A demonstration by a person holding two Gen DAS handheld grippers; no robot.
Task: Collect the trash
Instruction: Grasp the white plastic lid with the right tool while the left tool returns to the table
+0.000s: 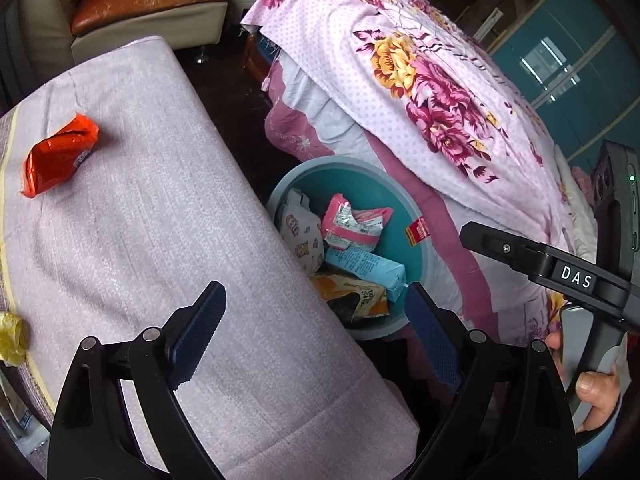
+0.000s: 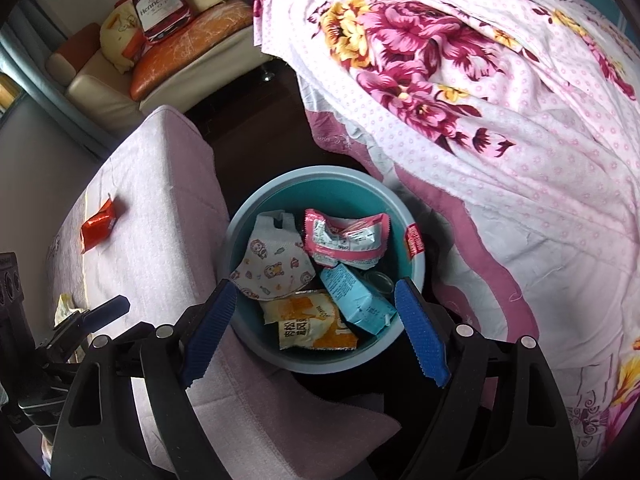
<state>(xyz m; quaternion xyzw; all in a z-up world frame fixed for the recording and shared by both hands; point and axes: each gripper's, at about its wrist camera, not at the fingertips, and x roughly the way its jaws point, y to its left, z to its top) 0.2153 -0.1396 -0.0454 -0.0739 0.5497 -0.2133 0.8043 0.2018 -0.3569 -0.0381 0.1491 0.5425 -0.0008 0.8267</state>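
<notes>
Blue-padded, the left gripper (image 1: 316,332) and right gripper (image 2: 316,334) both gape wide, holding nothing. The teal bin (image 2: 280,188), half hidden by the pink-covered table (image 1: 160,220) in the left view, holds wrappers with unreadable print. Farther off, an orange wrapper (image 1: 60,156) lies on the table. A distant bag (image 2: 158,6) reads "Hennessy".

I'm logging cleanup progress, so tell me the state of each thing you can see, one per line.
Left gripper: jaws open, empty, over the table edge.
Right gripper: jaws open, empty, above the bin.
Bin: uncovered, partly filled with wrappers.
Orange wrapper: crumpled, lying on the table cloth, not yet collected.
Yellow wrapper: crumpled at the table's edge, not yet collected.
Blue packet: in the bin, tilted.
</notes>
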